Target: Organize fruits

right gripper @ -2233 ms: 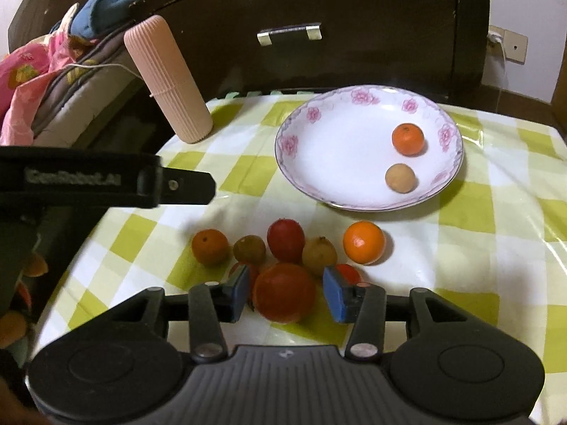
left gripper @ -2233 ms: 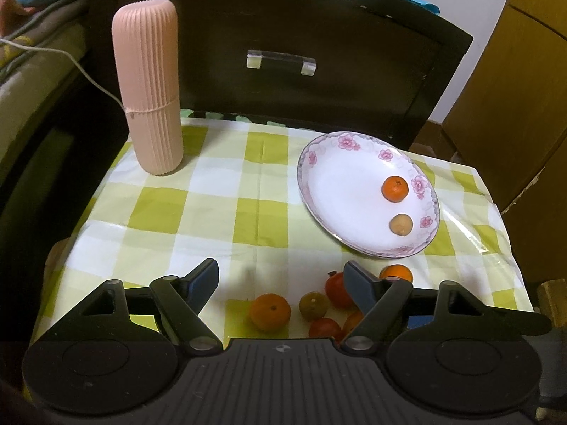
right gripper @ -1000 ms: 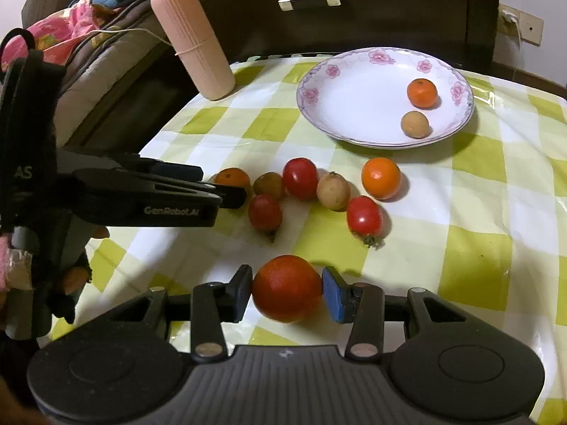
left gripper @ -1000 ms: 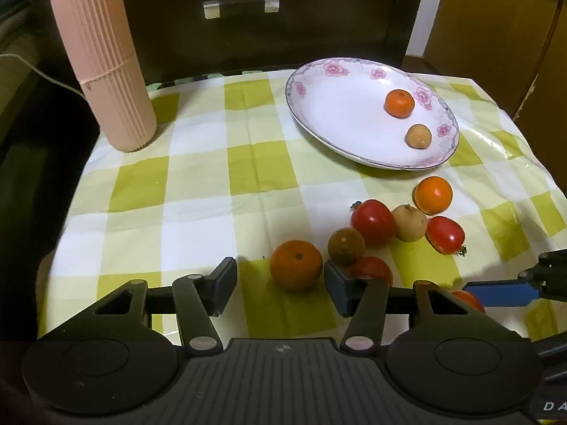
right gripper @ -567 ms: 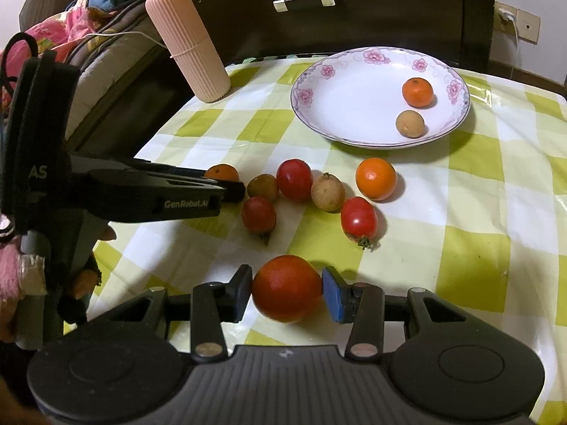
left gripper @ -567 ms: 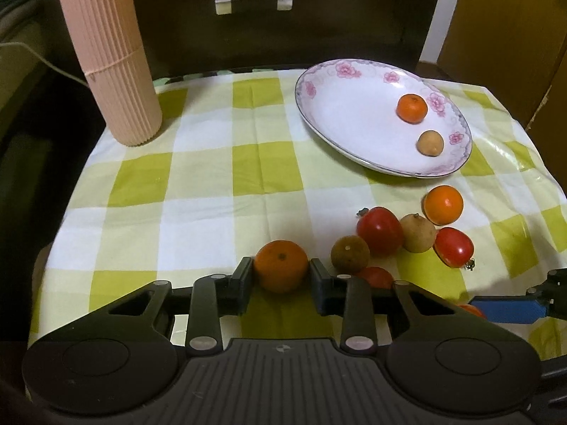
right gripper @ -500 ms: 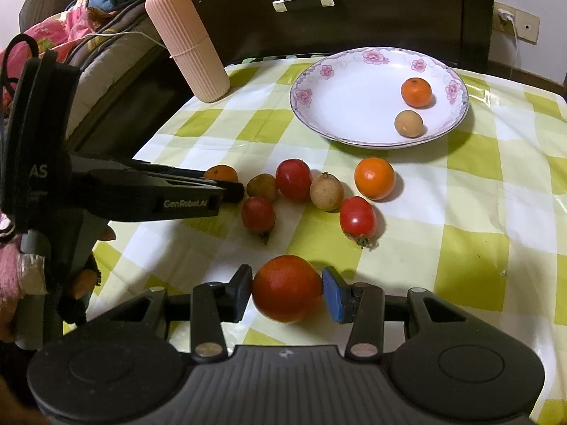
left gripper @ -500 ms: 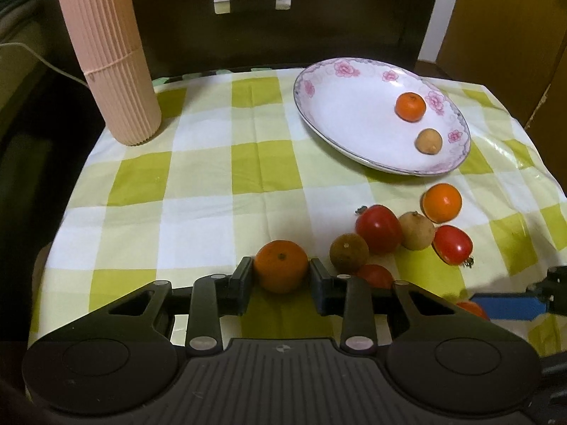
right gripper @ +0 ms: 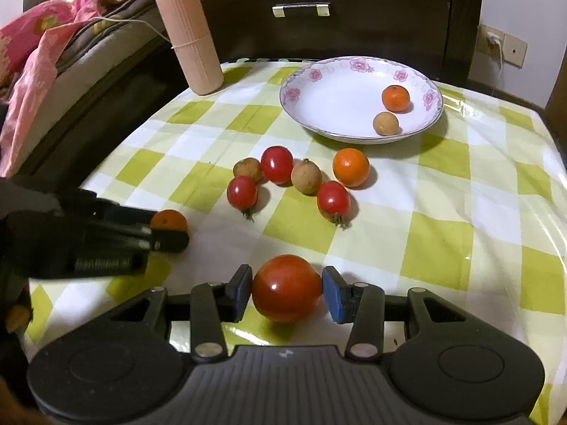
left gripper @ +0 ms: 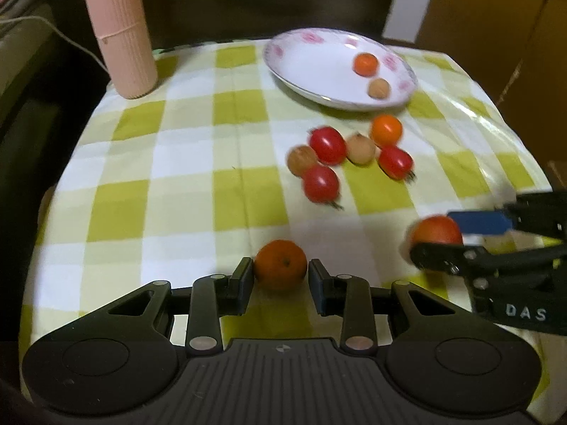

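Note:
My left gripper (left gripper: 280, 279) is shut on a small orange mandarin (left gripper: 280, 264), held near the cloth's front edge, away from the fruit cluster. My right gripper (right gripper: 287, 288) is shut on a large red tomato (right gripper: 286, 287). Each gripper shows in the other view: the right one (left gripper: 439, 237) at the right with its tomato (left gripper: 434, 230), the left one (right gripper: 170, 233) at the left with its mandarin (right gripper: 169, 220). Several small tomatoes, brown fruits and an orange (right gripper: 351, 167) lie loose mid-table. The flowered white plate (right gripper: 319, 106) holds an orange (right gripper: 395, 98) and a brown fruit (right gripper: 385, 123).
A tall pink ribbed cylinder (right gripper: 189, 39) stands at the table's back left corner. A dark drawer front with a handle (right gripper: 301, 10) rises behind the green checked tablecloth (right gripper: 439, 212). Bedding (right gripper: 42, 46) lies off to the left, wooden furniture (left gripper: 496, 17) to the right.
The left gripper closed on the mandarin and pulled it back toward the front edge, away from the cluster. The right gripper, still holding the tomato, drew back a little.

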Action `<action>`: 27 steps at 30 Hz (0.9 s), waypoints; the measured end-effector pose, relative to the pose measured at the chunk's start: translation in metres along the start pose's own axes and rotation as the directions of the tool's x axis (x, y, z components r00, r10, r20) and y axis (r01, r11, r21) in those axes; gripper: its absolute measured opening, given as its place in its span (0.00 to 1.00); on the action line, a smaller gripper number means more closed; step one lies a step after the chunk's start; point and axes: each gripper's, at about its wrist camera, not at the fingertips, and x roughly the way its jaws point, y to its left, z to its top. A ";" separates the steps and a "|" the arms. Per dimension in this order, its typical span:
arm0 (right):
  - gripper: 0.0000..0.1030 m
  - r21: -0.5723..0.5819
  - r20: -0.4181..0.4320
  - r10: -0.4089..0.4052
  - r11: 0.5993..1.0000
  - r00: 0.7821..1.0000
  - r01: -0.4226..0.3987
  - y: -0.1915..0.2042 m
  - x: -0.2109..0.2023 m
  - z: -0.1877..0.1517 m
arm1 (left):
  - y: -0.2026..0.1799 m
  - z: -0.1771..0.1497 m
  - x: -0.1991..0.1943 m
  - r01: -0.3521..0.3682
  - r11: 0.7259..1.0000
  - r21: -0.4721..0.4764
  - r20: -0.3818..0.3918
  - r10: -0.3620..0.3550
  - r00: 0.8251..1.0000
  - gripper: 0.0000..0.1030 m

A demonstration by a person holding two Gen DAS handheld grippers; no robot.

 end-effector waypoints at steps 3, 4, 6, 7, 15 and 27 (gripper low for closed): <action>0.41 -0.021 0.021 -0.015 1.000 1.000 0.015 0.004 -0.002 -0.005 | -0.004 -0.003 0.002 -0.007 1.000 0.014 -0.002 0.007 1.000 0.42; 0.41 -0.024 0.027 -0.016 1.000 1.000 0.017 0.004 -0.002 -0.006 | -0.003 -0.004 0.003 -0.012 1.000 0.014 -0.002 0.012 1.000 0.42; 0.41 -0.011 0.034 -0.012 1.000 0.999 0.013 0.002 -0.001 -0.006 | 0.001 -0.003 0.004 -0.016 1.000 -0.003 0.006 0.016 1.000 0.42; 0.41 -0.001 0.035 -0.010 1.000 0.999 0.010 0.001 -0.001 -0.005 | 0.003 -0.003 0.004 -0.015 1.000 -0.016 0.010 0.015 1.000 0.43; 0.41 0.008 0.000 0.002 1.000 1.000 -0.002 0.001 0.009 -0.008 | 0.007 0.001 0.006 -0.014 1.000 -0.028 0.021 0.015 1.000 0.63; 0.49 0.020 0.004 0.003 1.000 1.000 -0.003 -0.002 0.013 -0.007 | 0.004 -0.001 0.011 -0.033 0.999 -0.013 0.017 0.033 0.999 0.72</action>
